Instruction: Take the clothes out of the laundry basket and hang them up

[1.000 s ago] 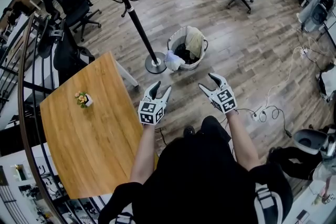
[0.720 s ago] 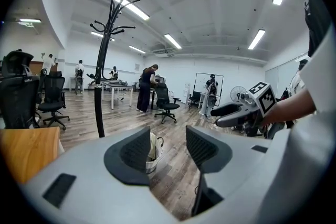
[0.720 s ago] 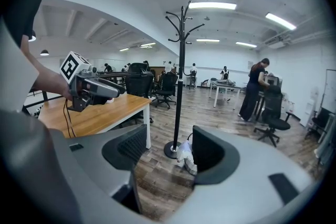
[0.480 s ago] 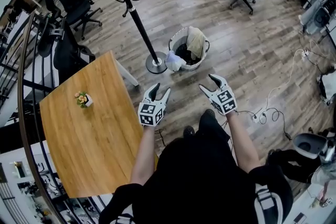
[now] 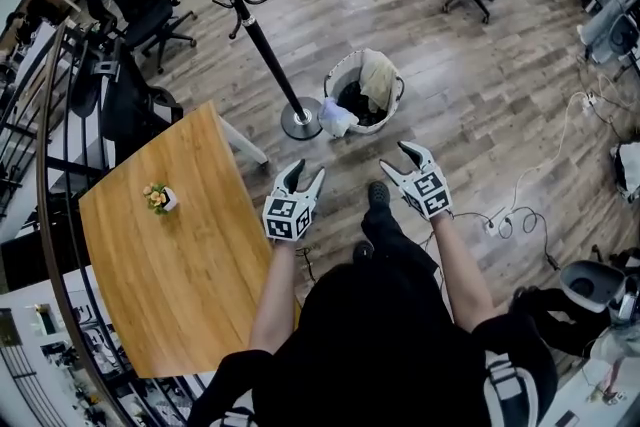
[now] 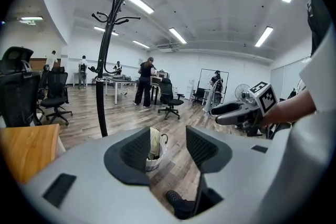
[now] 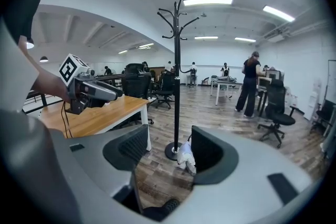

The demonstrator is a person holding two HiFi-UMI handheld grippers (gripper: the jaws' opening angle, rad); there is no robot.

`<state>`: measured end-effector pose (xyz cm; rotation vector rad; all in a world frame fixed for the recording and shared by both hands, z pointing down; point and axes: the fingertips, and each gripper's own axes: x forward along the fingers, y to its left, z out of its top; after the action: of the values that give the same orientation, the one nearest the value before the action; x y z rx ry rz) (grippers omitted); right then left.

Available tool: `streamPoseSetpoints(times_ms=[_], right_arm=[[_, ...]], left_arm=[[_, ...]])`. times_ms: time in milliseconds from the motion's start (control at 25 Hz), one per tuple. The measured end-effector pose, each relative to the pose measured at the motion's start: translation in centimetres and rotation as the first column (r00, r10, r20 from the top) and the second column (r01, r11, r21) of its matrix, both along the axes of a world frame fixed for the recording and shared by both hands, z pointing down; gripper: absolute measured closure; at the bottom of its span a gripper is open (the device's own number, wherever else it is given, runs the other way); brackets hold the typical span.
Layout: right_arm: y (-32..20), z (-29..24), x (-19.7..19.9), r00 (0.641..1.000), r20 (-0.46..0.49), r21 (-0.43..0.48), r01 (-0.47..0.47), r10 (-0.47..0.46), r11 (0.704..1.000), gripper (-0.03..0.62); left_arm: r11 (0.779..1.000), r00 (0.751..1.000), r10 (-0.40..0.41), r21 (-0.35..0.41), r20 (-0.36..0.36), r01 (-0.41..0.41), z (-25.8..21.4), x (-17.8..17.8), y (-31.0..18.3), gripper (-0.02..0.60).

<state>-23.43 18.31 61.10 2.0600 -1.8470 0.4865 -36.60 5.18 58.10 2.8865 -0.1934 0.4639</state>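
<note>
The left tongs (image 5: 306,168) and right tongs (image 5: 393,156) were held open and empty, the laundry basket (image 5: 334,80) well ahead, the right jaws having just been narrowed slightly.

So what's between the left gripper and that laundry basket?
Just bare wood floor, as the head view shows, between the left gripper and the laundry basket. A white cloth droops over the basket's near side.

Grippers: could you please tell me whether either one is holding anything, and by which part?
Nothing is held. The left gripper and right gripper are open and empty; the right's jaws have just been closing slightly, with nothing between them.
</note>
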Motion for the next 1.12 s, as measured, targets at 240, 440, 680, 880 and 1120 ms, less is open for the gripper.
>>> streamPoseSetpoints(times_ms=[240, 440, 680, 880, 1120], right_arm=[[-1.7, 1.1, 3.0, 1.000, 0.028, -0.012, 0.003, -0.003, 1.000, 0.324], [-2.5, 2.2, 7.2, 0.997, 0.062, -0.025, -0.037, 0.038, 0.999, 0.326], [-3.8, 4.3, 10.5, 0.994, 0.108, -0.061, -0.029, 0.035, 0.998, 0.329], [-5.7, 6.1, 12.5, 0.990, 0.141, -0.087, 0.003, 0.010, 0.996, 0.329], [-8.4, 7.2, 14.9, 0.988, 0.152, -0.108, 0.060, -0.043, 0.992, 0.329]], left_arm=[[0.999, 0.999, -0.016, -0.029, 0.037, 0.017, 1.4, 2.8, -1.9, 0.371], [1.000, 0.999, -0.016, -0.017, 0.036, 0.017, 1.5, 6.7, -2.9, 0.371], [0.999, 0.997, -0.022, -0.047, 0.075, 0.026, 3.0, 10.1, -4.7, 0.371], [0.996, 0.993, -0.053, -0.063, 0.104, 0.060, 4.3, 11.9, -6.6, 0.371], [0.993, 0.985, -0.084, -0.075, 0.147, 0.096, 5.8, 13.5, -8.3, 0.371]])
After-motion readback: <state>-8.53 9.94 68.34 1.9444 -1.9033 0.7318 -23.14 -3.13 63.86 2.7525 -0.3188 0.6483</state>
